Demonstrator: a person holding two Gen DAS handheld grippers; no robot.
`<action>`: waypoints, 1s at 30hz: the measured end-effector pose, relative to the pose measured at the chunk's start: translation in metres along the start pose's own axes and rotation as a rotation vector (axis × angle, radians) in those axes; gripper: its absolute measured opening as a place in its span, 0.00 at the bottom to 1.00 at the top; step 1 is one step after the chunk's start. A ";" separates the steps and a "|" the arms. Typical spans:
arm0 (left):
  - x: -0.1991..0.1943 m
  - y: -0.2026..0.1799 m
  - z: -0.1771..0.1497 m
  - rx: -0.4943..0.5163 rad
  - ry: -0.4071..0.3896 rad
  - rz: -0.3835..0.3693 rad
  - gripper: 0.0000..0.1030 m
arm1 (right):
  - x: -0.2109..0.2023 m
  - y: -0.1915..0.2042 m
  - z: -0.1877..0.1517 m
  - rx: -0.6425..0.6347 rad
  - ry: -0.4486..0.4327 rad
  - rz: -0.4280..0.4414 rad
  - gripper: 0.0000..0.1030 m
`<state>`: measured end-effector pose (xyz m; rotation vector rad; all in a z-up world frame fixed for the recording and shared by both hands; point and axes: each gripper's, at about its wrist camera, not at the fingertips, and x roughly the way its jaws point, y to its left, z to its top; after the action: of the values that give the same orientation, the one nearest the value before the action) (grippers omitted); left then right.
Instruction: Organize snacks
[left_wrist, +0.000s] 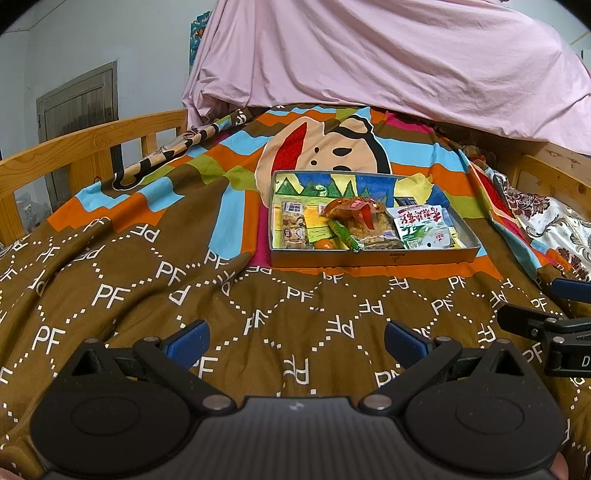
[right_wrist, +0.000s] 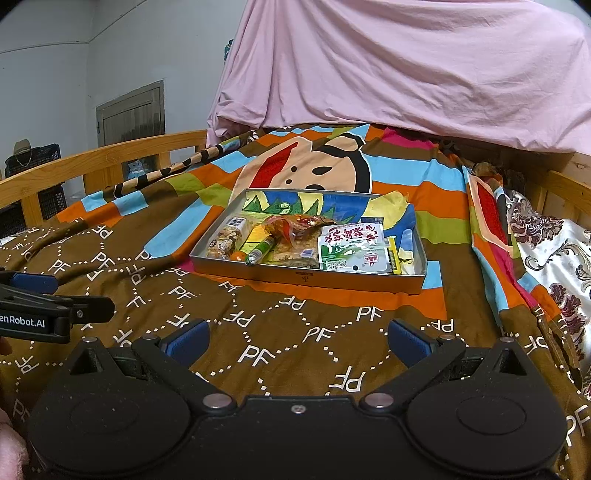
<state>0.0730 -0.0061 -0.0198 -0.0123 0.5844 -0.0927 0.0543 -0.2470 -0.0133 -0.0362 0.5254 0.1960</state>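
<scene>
A shallow grey metal tray (left_wrist: 373, 257) (right_wrist: 306, 275) sits on the bed's patterned blanket. It holds several snacks: a clear nut-bar pack (left_wrist: 293, 224) (right_wrist: 225, 240), a green tube (left_wrist: 345, 236) (right_wrist: 260, 251), a small orange item (left_wrist: 324, 244) (right_wrist: 238, 255), a red-and-clear snack bag (left_wrist: 364, 218) (right_wrist: 295, 236) and a white-green packet (left_wrist: 421, 227) (right_wrist: 352, 249). My left gripper (left_wrist: 295, 341) is open and empty, low over the blanket in front of the tray. My right gripper (right_wrist: 297, 341) is open and empty too, beside the left one.
A pink sheet (left_wrist: 388, 55) hangs behind the tray. Wooden bed rails (left_wrist: 85, 151) (right_wrist: 561, 188) run along both sides. A floral cloth (right_wrist: 554, 251) lies at the right. The left gripper shows at the right wrist view's left edge (right_wrist: 37, 306).
</scene>
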 end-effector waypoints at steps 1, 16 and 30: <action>0.000 0.000 0.000 0.000 -0.001 -0.001 1.00 | 0.000 0.000 0.000 0.000 0.000 0.000 0.99; 0.006 0.003 0.000 -0.020 0.056 0.046 1.00 | 0.001 0.000 0.000 -0.001 0.001 0.001 0.99; 0.009 0.002 0.001 -0.007 0.090 0.054 1.00 | 0.001 0.000 -0.001 0.000 0.004 0.000 0.99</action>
<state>0.0806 -0.0052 -0.0239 0.0014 0.6746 -0.0389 0.0545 -0.2473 -0.0145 -0.0370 0.5293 0.1961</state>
